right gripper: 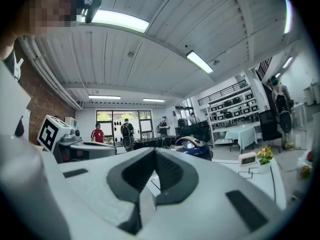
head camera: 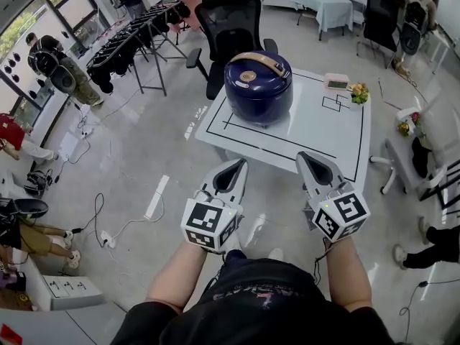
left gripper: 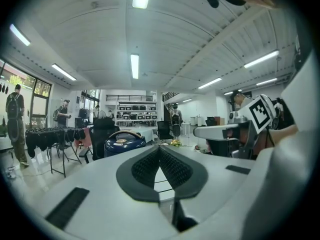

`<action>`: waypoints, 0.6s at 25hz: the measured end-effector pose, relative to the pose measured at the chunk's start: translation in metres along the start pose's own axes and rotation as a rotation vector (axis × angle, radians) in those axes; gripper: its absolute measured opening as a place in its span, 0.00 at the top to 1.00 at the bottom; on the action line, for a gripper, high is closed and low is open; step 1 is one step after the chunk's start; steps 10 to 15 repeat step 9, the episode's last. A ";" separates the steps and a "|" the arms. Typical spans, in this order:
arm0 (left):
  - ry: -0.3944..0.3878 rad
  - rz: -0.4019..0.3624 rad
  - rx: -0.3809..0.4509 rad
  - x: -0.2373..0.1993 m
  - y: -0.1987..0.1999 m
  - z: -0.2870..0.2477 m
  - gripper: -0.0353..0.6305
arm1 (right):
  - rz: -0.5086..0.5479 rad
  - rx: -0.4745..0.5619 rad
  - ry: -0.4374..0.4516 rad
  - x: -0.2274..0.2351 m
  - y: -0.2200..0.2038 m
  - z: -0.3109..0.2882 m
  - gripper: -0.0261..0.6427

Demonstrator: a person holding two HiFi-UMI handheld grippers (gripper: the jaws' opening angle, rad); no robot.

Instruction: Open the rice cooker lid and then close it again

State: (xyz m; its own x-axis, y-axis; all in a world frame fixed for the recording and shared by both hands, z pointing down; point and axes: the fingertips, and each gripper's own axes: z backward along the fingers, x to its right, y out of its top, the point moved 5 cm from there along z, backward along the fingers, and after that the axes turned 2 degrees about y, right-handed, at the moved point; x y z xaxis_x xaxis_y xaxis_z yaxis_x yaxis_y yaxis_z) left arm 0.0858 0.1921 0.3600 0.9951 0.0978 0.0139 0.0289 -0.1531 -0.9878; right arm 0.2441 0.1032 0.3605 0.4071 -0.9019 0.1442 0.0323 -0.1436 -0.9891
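Observation:
A dark blue rice cooker [head camera: 258, 86] with a tan handle stands lid-down on the far left part of the white table [head camera: 316, 131]. The left gripper view shows the rice cooker [left gripper: 120, 143] beyond its jaws, and the rice cooker [right gripper: 192, 147] also shows in the right gripper view. My left gripper [head camera: 238, 165] is shut and empty, held near the table's near edge, short of the cooker. The right gripper [head camera: 305, 157] is shut and empty too, over the table's near edge. Neither touches the cooker.
A small pink clock [head camera: 336, 83] and a little flower pot [head camera: 359, 92] stand at the table's far right. A black office chair [head camera: 231, 20] stands behind the cooker. Clothes racks [head camera: 136, 38] and people stand to the left; cables lie on the floor.

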 end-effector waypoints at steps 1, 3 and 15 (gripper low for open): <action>0.001 0.000 0.000 -0.001 0.000 0.002 0.94 | 0.002 -0.001 0.001 -0.002 0.000 -0.001 0.96; 0.002 0.003 0.002 -0.005 0.000 0.005 0.94 | 0.005 -0.003 0.003 -0.006 0.001 -0.004 0.96; 0.004 0.005 0.001 -0.006 -0.001 0.006 0.94 | 0.008 -0.001 0.003 -0.007 0.001 -0.005 0.96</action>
